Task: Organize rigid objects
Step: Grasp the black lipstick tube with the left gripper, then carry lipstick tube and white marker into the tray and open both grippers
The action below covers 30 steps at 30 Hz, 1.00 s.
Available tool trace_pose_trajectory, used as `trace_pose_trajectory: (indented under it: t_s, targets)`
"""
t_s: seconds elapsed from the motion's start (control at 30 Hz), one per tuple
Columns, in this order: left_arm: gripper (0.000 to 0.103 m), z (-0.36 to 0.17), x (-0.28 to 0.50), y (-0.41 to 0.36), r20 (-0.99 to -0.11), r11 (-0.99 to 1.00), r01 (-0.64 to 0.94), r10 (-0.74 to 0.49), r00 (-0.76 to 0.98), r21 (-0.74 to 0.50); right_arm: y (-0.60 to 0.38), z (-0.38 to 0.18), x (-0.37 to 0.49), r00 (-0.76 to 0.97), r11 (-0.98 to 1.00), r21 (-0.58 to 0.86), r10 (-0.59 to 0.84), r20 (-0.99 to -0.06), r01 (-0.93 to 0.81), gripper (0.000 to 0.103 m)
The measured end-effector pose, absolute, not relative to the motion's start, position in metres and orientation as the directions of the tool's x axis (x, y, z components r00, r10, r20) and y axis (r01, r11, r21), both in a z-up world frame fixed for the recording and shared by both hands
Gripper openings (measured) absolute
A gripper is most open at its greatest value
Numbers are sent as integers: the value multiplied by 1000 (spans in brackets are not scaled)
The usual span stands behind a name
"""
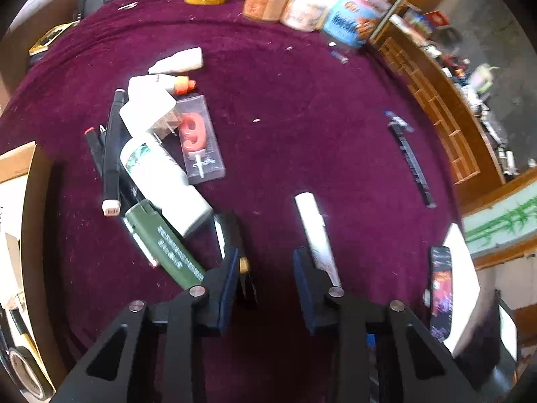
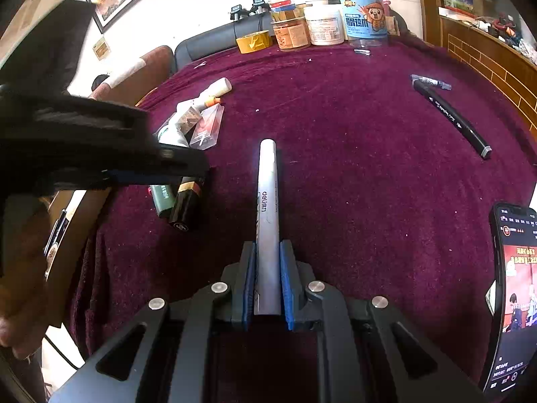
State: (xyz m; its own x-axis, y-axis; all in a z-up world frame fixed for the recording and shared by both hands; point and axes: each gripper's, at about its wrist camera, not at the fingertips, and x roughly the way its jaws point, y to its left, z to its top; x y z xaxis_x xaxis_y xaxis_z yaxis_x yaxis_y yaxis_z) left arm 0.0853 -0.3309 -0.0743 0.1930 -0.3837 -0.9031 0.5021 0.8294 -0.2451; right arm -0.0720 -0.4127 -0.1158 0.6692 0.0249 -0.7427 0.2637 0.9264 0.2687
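Note:
My right gripper (image 2: 268,245) is shut on a white marker (image 2: 267,201), which sticks out forward over the maroon cloth (image 2: 335,168). That marker (image 1: 315,228) also shows in the left wrist view, just outside the right finger. My left gripper (image 1: 265,258) is open and points down at the cloth. A black tube with a gold band (image 1: 231,231) lies against its left finger, and the other pad stands clear of it. From the right wrist view, the left gripper (image 2: 181,164) hangs over that tube (image 2: 186,205) and a green lighter (image 2: 162,198).
A pile to the left holds a white bottle (image 1: 161,178), a boxed "9" candle (image 1: 198,141), black markers (image 1: 110,154) and the green lighter (image 1: 167,245). A black marker (image 2: 449,117) lies far right. A phone (image 2: 513,285) sits near right, with jars (image 2: 322,23) and yellow tape (image 2: 254,41) at the back.

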Motion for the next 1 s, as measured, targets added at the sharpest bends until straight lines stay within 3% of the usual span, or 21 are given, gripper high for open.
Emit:
trace_pose_trajectory:
  t_s: [0.1, 0.2, 0.37, 0.43, 0.53, 0.8, 1.0]
  targets:
    - [33, -79, 87, -336, -912, 854, 495, -319, 258, -158, -414, -116, -72, 671, 923, 281, 33, -740, 264, 14]
    - [33, -94, 91, -334, -931, 861, 472, -309, 193, -187, -415, -116, -72, 671, 921, 287, 38, -740, 264, 14]
    - [32, -95, 85, -332, -919, 863, 476, -311, 243, -167, -412, -116, -70, 668, 928, 262, 19, -744, 266, 14]
    - [19, -94, 82, -332, -917, 860, 491, -299, 264, -140, -411, -116, -70, 667, 929, 254, 12, -745, 267, 14]
    - [17, -93, 79, -331, -913, 851, 508, -305, 270, -134, -411, -116, -70, 665, 929, 253, 10, -746, 269, 14]
    - [17, -75, 60, -302, -889, 795, 520, -438, 135, -313, -412, -115, -70, 659, 924, 260, 12, -752, 279, 14]
    - [17, -34, 40, -225, -845, 792, 459, -514, 146, -402, -383, -84, -76, 672, 939, 265, 52, -739, 219, 14]
